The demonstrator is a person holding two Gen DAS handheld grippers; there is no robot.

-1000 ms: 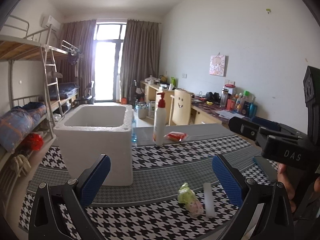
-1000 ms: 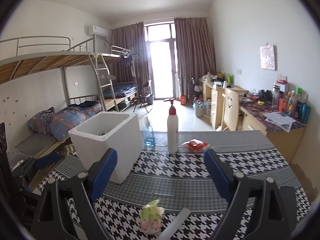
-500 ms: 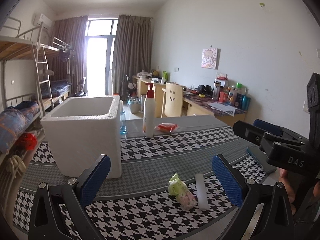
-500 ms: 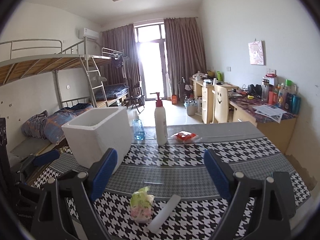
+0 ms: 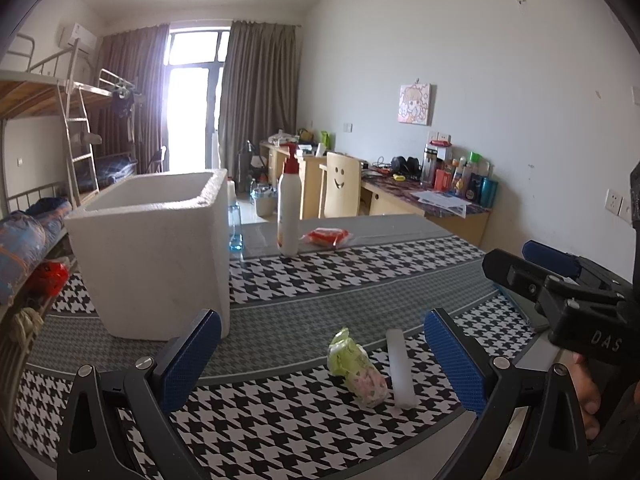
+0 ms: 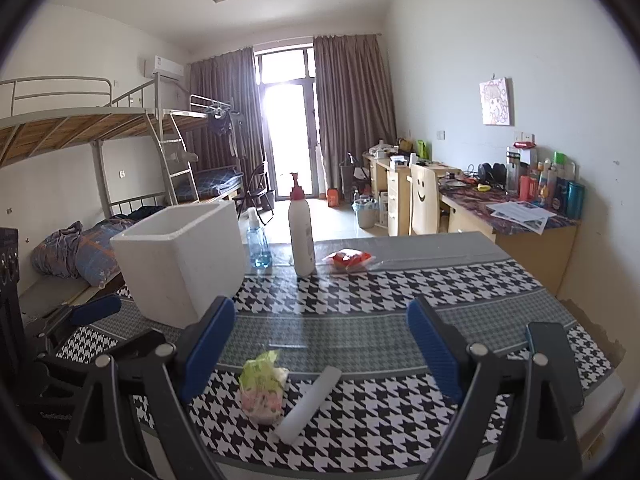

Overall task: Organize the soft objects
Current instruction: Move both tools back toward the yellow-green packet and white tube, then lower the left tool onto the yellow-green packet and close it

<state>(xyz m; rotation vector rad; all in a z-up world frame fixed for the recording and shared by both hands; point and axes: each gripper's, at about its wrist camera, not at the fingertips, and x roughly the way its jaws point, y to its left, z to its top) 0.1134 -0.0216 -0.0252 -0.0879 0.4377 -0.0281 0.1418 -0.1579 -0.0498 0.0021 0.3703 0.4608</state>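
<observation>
Table [image 5: 360,288] under a houndstooth cloth fills the lower half of both my views. My left gripper [image 5: 322,354] has its blue pads wide apart with nothing between them, and my right gripper [image 6: 320,344] is spread just as wide and holds nothing. Low in the centre of each frame lies the soft pack [image 5: 357,368], green and pink, flat on the cloth, just beside a white stick [image 5: 398,368]; I cannot tell whether the two touch. In the right view the pack [image 6: 262,386] sits left of the stick [image 6: 310,404], which runs diagonally. A white foam box [image 5: 156,252] stands open-topped at left centre, well apart from the pack. Farther back, near the table's far edge, I see a pump bottle [image 5: 289,206], a red packet [image 5: 326,237] just right of it, and a blue bottle [image 6: 258,242] beside the box. The right gripper also shows at the right edge of the left view, a hand [image 5: 586,394] under it.
</observation>
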